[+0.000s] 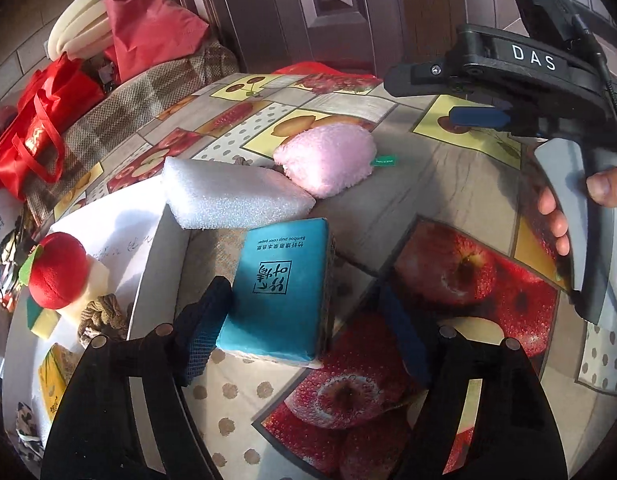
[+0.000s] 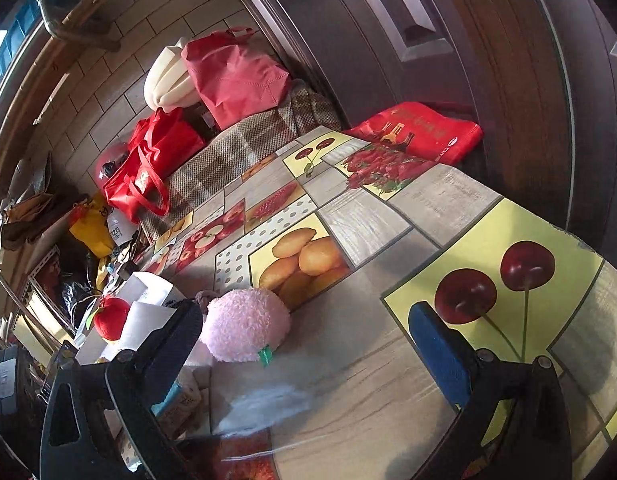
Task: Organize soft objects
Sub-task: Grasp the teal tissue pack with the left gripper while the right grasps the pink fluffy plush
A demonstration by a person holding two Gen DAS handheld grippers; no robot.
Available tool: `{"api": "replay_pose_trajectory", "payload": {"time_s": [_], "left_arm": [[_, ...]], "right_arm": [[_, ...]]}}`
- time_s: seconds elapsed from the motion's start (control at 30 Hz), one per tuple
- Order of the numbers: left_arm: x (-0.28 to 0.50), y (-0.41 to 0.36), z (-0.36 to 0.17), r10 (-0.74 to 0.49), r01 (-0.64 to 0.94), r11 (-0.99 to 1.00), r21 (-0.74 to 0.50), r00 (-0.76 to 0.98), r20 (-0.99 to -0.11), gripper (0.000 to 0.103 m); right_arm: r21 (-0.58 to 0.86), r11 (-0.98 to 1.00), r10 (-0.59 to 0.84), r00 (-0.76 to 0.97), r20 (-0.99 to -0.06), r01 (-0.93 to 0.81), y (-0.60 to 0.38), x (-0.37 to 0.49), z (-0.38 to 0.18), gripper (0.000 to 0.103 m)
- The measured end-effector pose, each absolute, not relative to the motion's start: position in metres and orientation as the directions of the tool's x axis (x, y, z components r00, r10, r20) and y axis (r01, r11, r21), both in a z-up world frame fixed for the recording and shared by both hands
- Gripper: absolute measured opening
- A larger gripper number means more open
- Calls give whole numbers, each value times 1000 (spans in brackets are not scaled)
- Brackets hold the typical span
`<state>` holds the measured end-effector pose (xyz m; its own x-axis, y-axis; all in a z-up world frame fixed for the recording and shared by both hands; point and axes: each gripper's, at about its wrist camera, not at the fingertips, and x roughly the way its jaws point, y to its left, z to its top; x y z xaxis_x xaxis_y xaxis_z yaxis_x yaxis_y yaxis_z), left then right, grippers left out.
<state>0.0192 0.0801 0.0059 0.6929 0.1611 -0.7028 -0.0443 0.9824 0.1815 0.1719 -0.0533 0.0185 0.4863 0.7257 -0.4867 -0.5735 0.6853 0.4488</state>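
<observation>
A: Take the blue tissue pack (image 1: 278, 288) as the landmark. What is nearest to it?

B: The left gripper (image 1: 296, 312) straddles it, fingers spread wide: one finger (image 1: 204, 308) rests against the pack's left side, while the other stands apart on the pack's right, gripping nothing. The pack lies flat on the fruit-print tablecloth (image 1: 448, 184).

A: And beyond the pack?

B: The white foam block (image 1: 236, 196) lies just behind it, one end propped on the rim of the white box (image 1: 156, 264). The pink plush (image 1: 328, 160) sits behind the pack too, touching the foam block's far corner.

A: Left of the pack?

B: The red plush apple (image 1: 58, 270) sits in the white box, beside a knotted rope ball (image 1: 104, 318).

A: The other tool?

B: The right gripper (image 2: 304, 344) hangs well right of the pack, above the cloth, fingers parted and empty, with the pink plush near its left finger.
</observation>
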Motion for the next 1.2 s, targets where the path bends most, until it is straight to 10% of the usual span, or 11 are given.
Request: {"api": "replay_pose_trajectory", "payload": {"time_s": [0.47,0.53,0.6,1.2], "left_arm": [[30,79,4,206,-113,978,176,664,-718,74],[32,77,2,194,-93,980,177,659,-726,50],[31,79,2,190,-95,981,170,660,-727,49],[-57,82,53,196,-179,980,81,918,-344,49]], "right_arm": [[155,701,598,456,-659,-696,41,170,14,103],[157,689,592,424,-686,-707,42,170,8,94],[184,667,602,377,-704,-722,41,169,4,69],[230,670,734,581,-352,-706,-44,97,46,68]]}}
